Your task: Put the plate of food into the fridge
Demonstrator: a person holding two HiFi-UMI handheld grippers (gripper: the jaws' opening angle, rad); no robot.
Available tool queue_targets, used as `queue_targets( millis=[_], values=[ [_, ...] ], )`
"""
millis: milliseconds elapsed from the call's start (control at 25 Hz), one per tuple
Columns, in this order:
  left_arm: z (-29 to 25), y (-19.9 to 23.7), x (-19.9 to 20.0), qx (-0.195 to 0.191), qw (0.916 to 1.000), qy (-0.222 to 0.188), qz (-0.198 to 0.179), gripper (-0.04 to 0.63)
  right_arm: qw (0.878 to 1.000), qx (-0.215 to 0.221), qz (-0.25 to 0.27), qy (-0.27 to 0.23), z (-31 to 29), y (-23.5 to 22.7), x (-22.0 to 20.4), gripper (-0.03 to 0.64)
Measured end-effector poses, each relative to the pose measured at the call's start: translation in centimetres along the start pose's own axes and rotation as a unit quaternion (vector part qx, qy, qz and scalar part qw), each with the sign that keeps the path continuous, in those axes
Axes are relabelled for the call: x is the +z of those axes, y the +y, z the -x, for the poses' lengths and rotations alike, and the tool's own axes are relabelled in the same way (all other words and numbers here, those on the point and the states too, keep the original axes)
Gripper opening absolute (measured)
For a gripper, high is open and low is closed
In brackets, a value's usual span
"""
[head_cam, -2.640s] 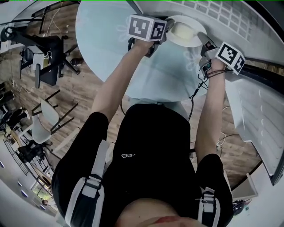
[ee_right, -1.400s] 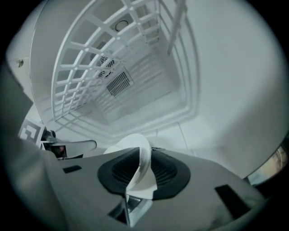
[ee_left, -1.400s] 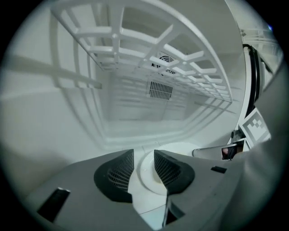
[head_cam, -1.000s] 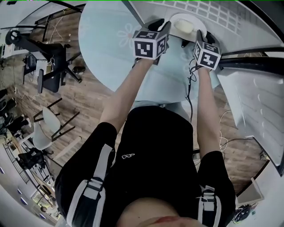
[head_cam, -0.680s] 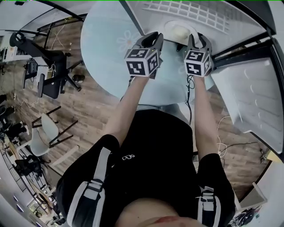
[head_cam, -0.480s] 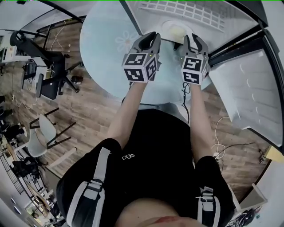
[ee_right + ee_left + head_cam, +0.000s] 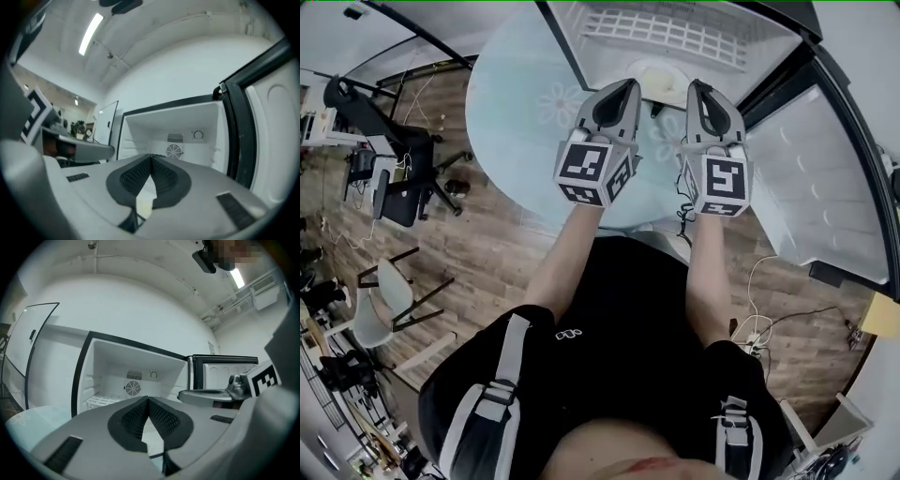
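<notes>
The white plate of pale yellow food [image 7: 661, 75] lies low in the open fridge [image 7: 675, 33], just past the table's far edge as far as I can tell. My left gripper [image 7: 623, 86] hangs to the plate's left and my right gripper [image 7: 698, 86] to its right, both lifted clear of it. Both are shut, tips together and nothing between them. In the left gripper view the shut gripper [image 7: 147, 398] points at the fridge's back wall with its round fan [image 7: 133, 388]. The right gripper [image 7: 151, 155] does the same in its own view.
The round pale blue glass table [image 7: 525, 112] stands in front of the fridge. The fridge door [image 7: 816, 178] hangs open on the right. A wire shelf [image 7: 101, 401] sits inside at the left. Black chairs [image 7: 394, 178] stand on the wooden floor at the left.
Both grippers have drawn back from the plate's sides, risen toward me and closed their jaws. The plate has stayed where it was.
</notes>
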State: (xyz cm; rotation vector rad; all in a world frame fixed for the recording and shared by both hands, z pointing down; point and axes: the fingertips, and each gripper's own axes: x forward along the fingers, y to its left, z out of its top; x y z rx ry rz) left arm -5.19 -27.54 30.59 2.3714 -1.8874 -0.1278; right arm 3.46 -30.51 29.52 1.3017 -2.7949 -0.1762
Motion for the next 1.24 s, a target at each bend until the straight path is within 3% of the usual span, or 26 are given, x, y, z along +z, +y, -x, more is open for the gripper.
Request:
queue_targets(
  millis=[80, 160, 480, 960, 1240],
  values=[
    [-0.1, -1.0, -0.1, -0.012, 0.9999, -0.004, -0.003, 0.003, 0.999, 0.026, -0.03, -0.016, 1.2, 0.2, 1.3, 0.003],
    [-0.1, -1.5, -0.5, -0.012, 0.9999, -0.003, -0.005, 0.003, 0.999, 0.025, -0.042, -0.019, 2.1, -0.2, 2.1, 0.003],
    [0.9, -1.8, -1.2, 0.001, 1.0, -0.001, -0.002, 0.003, 0.998, 0.023, -0.06, 0.025, 2.7, -0.6, -1.2, 0.002],
    [0.7, -1.3, -3.3, 0.006, 0.9996, 0.026, 0.012, 0.003, 0.997, 0.022, -0.065, 0.045, 2.1, -0.3, -3.3, 0.002],
    [0.4, -0.3, -3.7, 0.004, 0.9993, 0.033, 0.02, 0.003, 0.998, 0.005, -0.056, 0.023, 1.3, -0.3, -2.7, 0.002]
  ],
)
